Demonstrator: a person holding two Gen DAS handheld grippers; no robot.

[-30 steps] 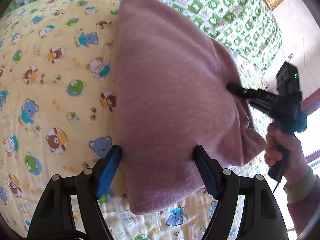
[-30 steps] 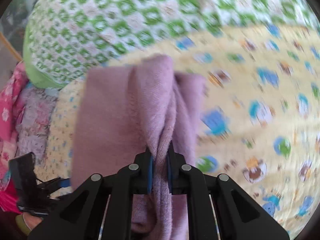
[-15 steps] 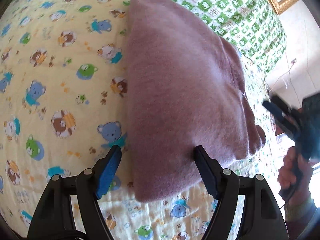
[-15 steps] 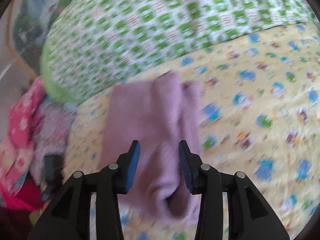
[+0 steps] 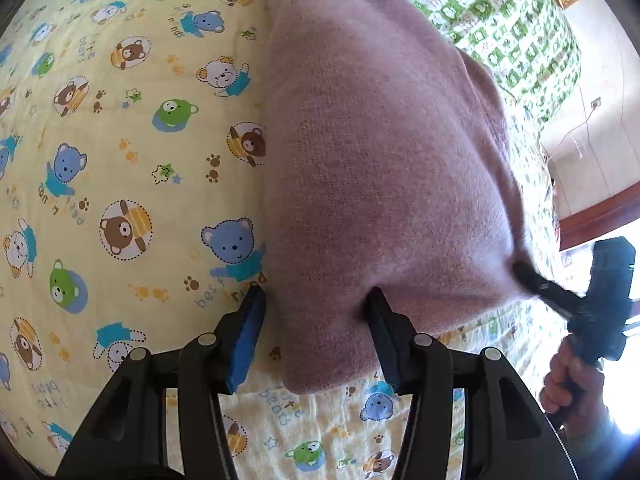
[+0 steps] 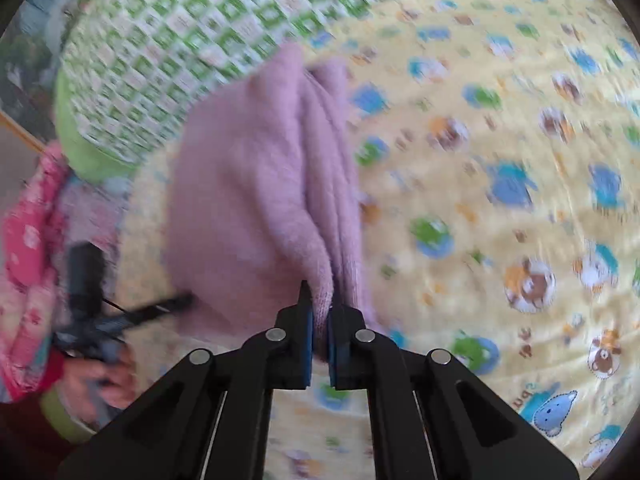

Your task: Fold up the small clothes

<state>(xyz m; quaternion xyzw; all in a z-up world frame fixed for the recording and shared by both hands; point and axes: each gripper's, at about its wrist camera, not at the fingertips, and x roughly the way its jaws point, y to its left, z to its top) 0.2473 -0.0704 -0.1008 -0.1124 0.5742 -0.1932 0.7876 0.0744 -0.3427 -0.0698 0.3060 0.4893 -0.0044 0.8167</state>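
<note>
A bed fills both views, spread with a yellow quilt (image 5: pixel 120 160) printed with cartoon bears, and beyond it lies a green-and-white checked blanket (image 5: pixel 500 12) bunched along the far side. A cream wall (image 5: pixel 592 128) with a cord trailing down it shows at the right edge of the left wrist view, above a strip of dark wood trim.

The left gripper (image 5: pixel 316 304) stands with its jaws wide apart, straddling the near corner of a folded mauve sweater (image 5: pixel 380 152). One blue-padded finger rests on the quilt just beside the sweater's left edge, and the other presses into the top of the fabric (its tip sinks into a small dimple). Nothing is pinched between them.

The right gripper (image 6: pixel 320 312) has its jaws drawn close together on a thick bunch of the sweater's (image 6: pixel 248 184) folded layers, which bulge up between the blue pads. From the left wrist view the same tool (image 5: pixel 560 296) reaches the sweater's right near corner, its black tip buried in the knit, with the person's hand (image 5: pixel 568 388) wrapped round the handle below.

The sweater lies on the quilt as a plump folded bundle, its far end touching the checked blanket. In the right wrist view (heavily blurred) several stacked layers show along the folded edge. To the left of it in that view sit a pile of pink clothes (image 6: pixel 28 240) and the other hand (image 6: pixel 100 376) gripping the left tool's handle.
</note>
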